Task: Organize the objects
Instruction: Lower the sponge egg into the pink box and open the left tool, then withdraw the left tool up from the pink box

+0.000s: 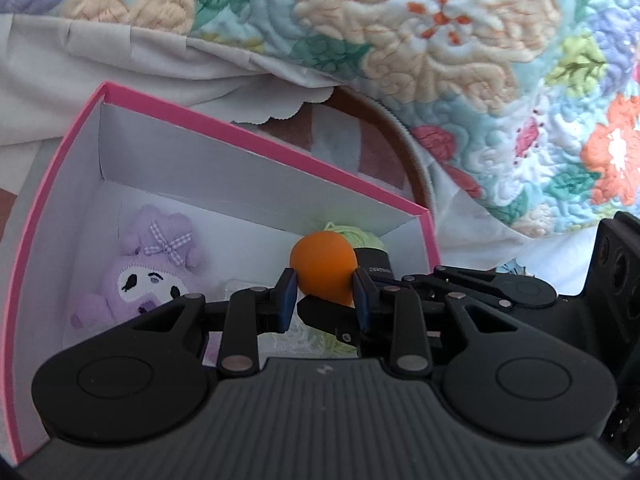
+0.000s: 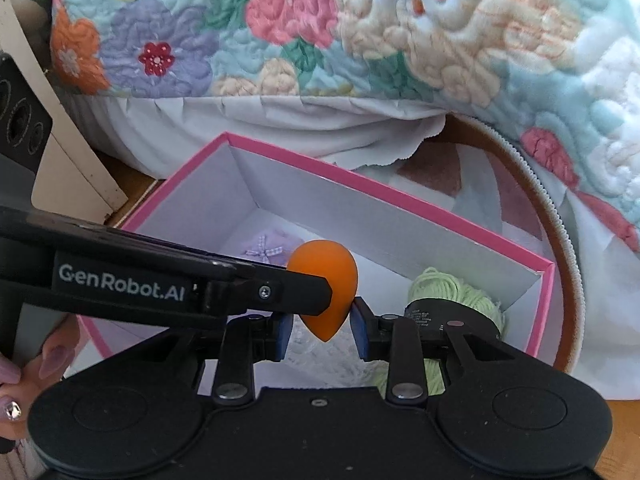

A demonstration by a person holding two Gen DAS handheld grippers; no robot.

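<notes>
- Orange teardrop foam sponge (image 1: 322, 268) hangs in the air over the open pink cardboard box with white inside (image 1: 260, 146), about mid-box and above the rim.
- Left gripper (image 1: 325, 286): blue pads pinch the sponge's fat body from left and right, with firm contact on both sides.
- Right gripper (image 2: 323, 332): blue pads flank the sponge's narrow tip. The right pad looks to be touching and the left pad is partly hidden by the left gripper's finger, so I cannot tell if it presses.
- Sponge long axis, right wrist view: runs far to near, round end far, pointed end near and down between the right jaws.
- Left gripper enters that view from the left and crosses above the right one. Both are at the sponge and the left has the surer hold.
- Key relation: the box floor lies directly below the sponge, so the drop looks like a straight down move.
- Inside the box, a purple plush toy with gingham bow (image 1: 148, 268) lies far left and a pale green yarn skein with black label (image 2: 452, 288) sits at the right corner.
- White floor between them shows something pale and crinkly that is unclear. This looks like the freest landing spot.
- Edges: the far wall is tall and the pink rim is close on the right by the yarn.
- Floral quilted blanket (image 1: 440, 40) lies beyond the box and a round brown zip-rimmed case (image 2: 556, 208) far right.
- Person's hand with painted nails (image 2: 28, 372) is near left.
</notes>
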